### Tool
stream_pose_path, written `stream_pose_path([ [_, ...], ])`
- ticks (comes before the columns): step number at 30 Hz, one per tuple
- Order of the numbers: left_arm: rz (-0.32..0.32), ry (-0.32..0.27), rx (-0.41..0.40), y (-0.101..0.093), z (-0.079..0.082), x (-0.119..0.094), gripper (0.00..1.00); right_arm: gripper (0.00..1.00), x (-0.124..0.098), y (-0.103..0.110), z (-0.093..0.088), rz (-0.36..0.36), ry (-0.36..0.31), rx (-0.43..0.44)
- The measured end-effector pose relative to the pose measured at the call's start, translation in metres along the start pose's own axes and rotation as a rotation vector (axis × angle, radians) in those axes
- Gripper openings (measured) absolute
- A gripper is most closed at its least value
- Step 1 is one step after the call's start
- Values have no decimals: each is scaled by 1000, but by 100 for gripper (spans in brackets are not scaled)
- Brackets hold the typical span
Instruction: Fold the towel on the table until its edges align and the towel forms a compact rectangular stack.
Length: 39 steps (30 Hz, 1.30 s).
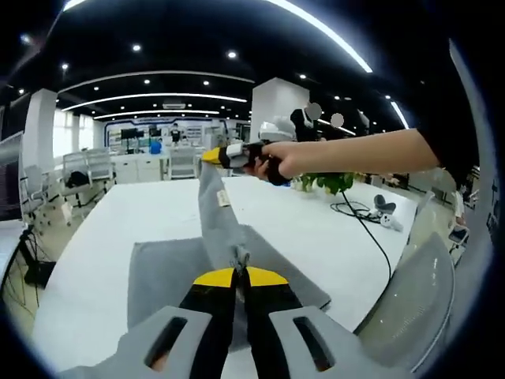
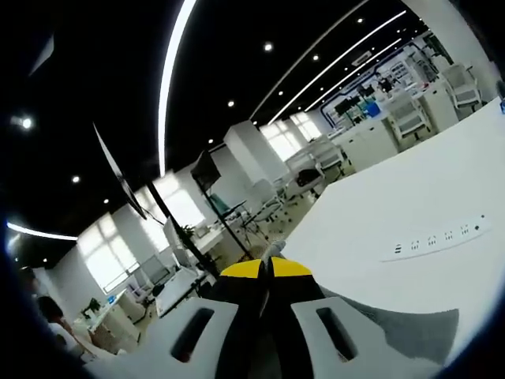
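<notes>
Mid-fold: towel edge lifted by both grippers

Left view: left hand-held gripper (image 1: 239,272), jaws closed together, pinching the grey towel (image 1: 170,272) at a near point; fabric bunches at the tips. Right hand-held gripper (image 1: 215,155), held by a hand (image 1: 280,160), is clamped on the far corner, raised well above the white surface (image 1: 158,209). A taut strip of towel runs between the two; the rest lies flat on the surface.

Right view: right hand-held gripper (image 2: 266,270), jaws closed, a scrap of towel (image 2: 271,251) at the tips. A power strip (image 2: 438,237) lies on the surface.

Judgement: first fold under way. Next, carry the raised edge across, lower it onto the opposite edge with corners matched, then let go.
</notes>
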<state>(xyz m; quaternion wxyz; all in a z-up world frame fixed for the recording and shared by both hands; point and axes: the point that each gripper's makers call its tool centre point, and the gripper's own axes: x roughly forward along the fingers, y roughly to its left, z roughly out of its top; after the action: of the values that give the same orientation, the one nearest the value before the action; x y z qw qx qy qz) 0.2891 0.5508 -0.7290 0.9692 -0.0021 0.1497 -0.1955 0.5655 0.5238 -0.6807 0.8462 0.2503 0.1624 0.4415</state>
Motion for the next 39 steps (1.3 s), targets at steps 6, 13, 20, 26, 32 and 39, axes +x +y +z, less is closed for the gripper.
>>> stream_pose_path([
  [6, 32, 3, -34, 17, -9, -4, 3, 0, 15, 1, -16, 2, 23, 18],
  [13, 86, -31, -95, 35, -18, -9, 3, 0, 30, 2, -28, -2, 43, 11],
  [20, 143, -14, -165, 52, -43, -7, 3, 0, 45, -9, -54, -32, 96, 21],
  [26, 192, 4, -185, 67, -58, -6, 4, 0, 60, -20, -72, -49, 122, 40],
  [32, 244, 39, -233, 81, -85, -4, 4, 0, 75, -26, -101, -61, 176, 31],
  [39, 251, 66, -256, 92, -100, 2, 4, 0, 97, -38, -125, -86, 199, 48],
])
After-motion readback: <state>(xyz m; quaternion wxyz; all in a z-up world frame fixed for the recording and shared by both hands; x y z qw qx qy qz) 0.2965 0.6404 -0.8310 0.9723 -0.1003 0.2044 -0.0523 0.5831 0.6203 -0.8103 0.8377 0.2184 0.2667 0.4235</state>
